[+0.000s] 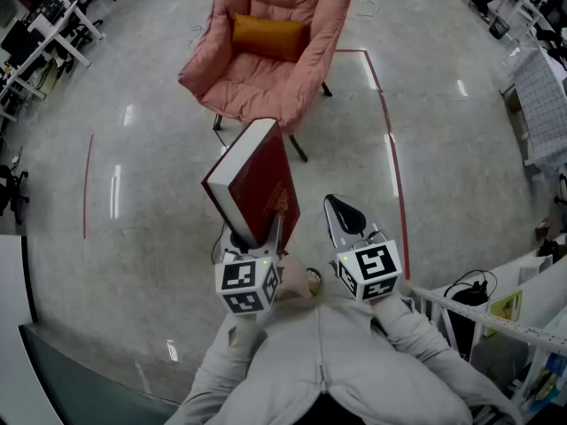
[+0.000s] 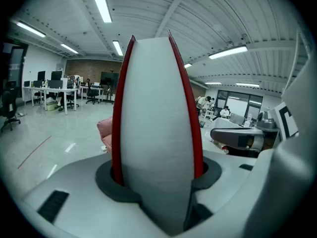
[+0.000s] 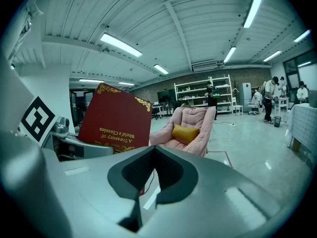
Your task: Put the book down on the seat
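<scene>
Book: a red-covered book (image 2: 156, 133) stood upright mid-frame, its white page edge facing the camera.
Grip: the left gripper (image 2: 157, 175) clamped both covers near the bottom.
Behind: a corner of a pink armchair (image 2: 104, 130) showed left of the book.
Right side: the right gripper (image 2: 233, 137) hung nearby.
Room: desks (image 2: 49, 90) stood at the far left, under strip lights (image 2: 101, 4).

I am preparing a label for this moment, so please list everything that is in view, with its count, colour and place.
book: 1, dark red with gold print, held upright ahead of the person
armchair: 1, pink, on the floor beyond the book
cushion: 1, orange, against the armchair's back
tape lines: 2, red, on the floor left and right of the armchair
desks: several, white, far left
left gripper: 1, grey, fingers shut on the book
right gripper: 1, grey, fingers together, empty
sleeves: 2, pale grey, bottom of head view
</scene>
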Tool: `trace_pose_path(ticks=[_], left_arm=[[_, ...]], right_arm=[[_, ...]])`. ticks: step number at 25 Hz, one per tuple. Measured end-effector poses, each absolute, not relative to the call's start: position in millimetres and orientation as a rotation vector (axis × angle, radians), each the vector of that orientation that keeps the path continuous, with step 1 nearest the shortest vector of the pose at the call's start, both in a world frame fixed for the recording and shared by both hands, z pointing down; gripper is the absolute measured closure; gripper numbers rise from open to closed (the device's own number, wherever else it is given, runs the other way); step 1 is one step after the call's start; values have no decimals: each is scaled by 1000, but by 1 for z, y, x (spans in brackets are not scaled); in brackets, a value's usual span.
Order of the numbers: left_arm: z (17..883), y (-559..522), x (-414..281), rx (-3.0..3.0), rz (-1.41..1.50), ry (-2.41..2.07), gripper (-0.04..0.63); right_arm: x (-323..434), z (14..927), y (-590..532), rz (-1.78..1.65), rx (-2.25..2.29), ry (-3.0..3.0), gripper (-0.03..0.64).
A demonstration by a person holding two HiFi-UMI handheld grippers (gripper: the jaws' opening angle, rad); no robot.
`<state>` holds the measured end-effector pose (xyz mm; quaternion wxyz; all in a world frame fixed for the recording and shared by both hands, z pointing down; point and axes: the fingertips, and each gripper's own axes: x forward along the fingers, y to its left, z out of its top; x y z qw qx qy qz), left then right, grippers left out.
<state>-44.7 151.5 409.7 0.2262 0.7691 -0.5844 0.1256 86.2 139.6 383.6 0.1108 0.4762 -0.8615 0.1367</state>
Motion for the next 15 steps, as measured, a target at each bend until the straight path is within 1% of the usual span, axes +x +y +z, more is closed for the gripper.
trace_pose_path(ticks=[6, 15], left_arm=[[395, 181, -41, 2143, 347, -1623, 347], [387, 211, -49, 2131, 313, -1643, 347]], right_arm=[[92, 372, 172, 383, 1398, -2543, 618], [78, 360, 200, 344, 1354, -2590, 618]])
